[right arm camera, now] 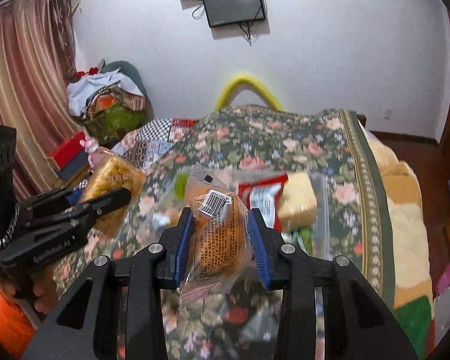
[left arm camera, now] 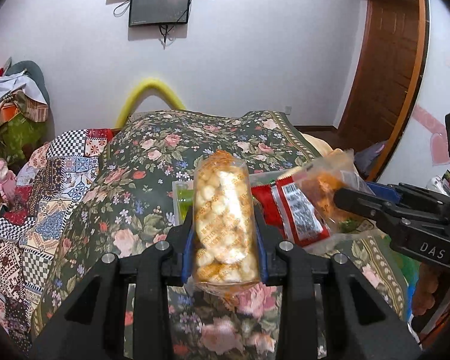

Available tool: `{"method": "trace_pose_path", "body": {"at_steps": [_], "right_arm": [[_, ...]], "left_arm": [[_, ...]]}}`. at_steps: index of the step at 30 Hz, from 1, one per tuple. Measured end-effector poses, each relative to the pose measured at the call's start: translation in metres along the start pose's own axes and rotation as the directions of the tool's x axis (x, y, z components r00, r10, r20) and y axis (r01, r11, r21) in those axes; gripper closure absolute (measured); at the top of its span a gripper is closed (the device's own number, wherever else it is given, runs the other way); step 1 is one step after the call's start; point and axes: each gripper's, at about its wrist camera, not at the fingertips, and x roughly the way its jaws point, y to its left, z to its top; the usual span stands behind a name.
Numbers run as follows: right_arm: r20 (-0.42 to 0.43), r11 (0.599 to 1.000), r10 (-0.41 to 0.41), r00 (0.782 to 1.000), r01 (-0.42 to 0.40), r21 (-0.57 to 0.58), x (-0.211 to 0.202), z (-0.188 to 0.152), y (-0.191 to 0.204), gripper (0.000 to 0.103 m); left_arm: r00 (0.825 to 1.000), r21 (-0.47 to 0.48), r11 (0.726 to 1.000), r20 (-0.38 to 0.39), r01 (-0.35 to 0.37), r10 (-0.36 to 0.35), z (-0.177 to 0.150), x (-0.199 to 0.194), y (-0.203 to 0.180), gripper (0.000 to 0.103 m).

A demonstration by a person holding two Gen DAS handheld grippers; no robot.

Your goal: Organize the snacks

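My left gripper is shut on a clear packet of pale puffed snacks and holds it above the floral bedspread. It also shows at the left of the right wrist view, with that packet. My right gripper is shut on a clear packet with an orange cake and a barcode. It shows at the right of the left wrist view, with that packet. A red snack packet lies below in a clear plastic tray, beside a yellow block.
A green item lies in the tray's left part. A patchwork quilt covers the bed's left side. Piled clothes and boxes stand at the back left. A wooden door is at the right.
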Motion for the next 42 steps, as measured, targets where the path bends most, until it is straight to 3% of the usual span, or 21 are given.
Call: {"method": "trace_pose_path", "body": {"at_steps": [8, 17, 23, 32, 37, 42], "right_arm": [[-0.009, 1.000, 0.018, 1.000, -0.018, 0.023, 0.038, 0.013, 0.004, 0.069], [-0.096, 1.000, 0.013, 0.995, -0.012, 0.018, 0.087, 0.009, 0.001, 0.068], [-0.103, 1.000, 0.014, 0.995, -0.011, 0.024, 0.091, 0.002, -0.001, 0.062], [-0.048, 1.000, -0.011, 0.999, 0.011, -0.007, 0.047, 0.009, 0.007, 0.058], [0.032, 0.999, -0.035, 0.999, 0.036, -0.022, -0.009, 0.016, 0.016, 0.057], [0.128, 0.998, -0.047, 0.991, 0.051, -0.030, -0.069, 0.018, 0.026, 0.053]], "left_arm": [[1.000, -0.024, 1.000, -0.028, 0.004, -0.005, 0.005, 0.034, 0.012, 0.070], [0.993, -0.065, 0.998, -0.117, 0.025, -0.032, -0.003, 0.081, 0.030, 0.070], [0.993, -0.068, 0.997, -0.115, 0.026, -0.033, -0.002, 0.081, 0.031, 0.068], [0.998, -0.056, 0.998, -0.045, 0.028, -0.031, 0.008, 0.030, 0.022, 0.067], [0.998, -0.034, 0.999, 0.051, 0.025, -0.023, 0.016, -0.030, 0.007, 0.067], [0.986, -0.024, 0.999, 0.167, 0.024, -0.020, 0.017, -0.098, -0.010, 0.067]]}}
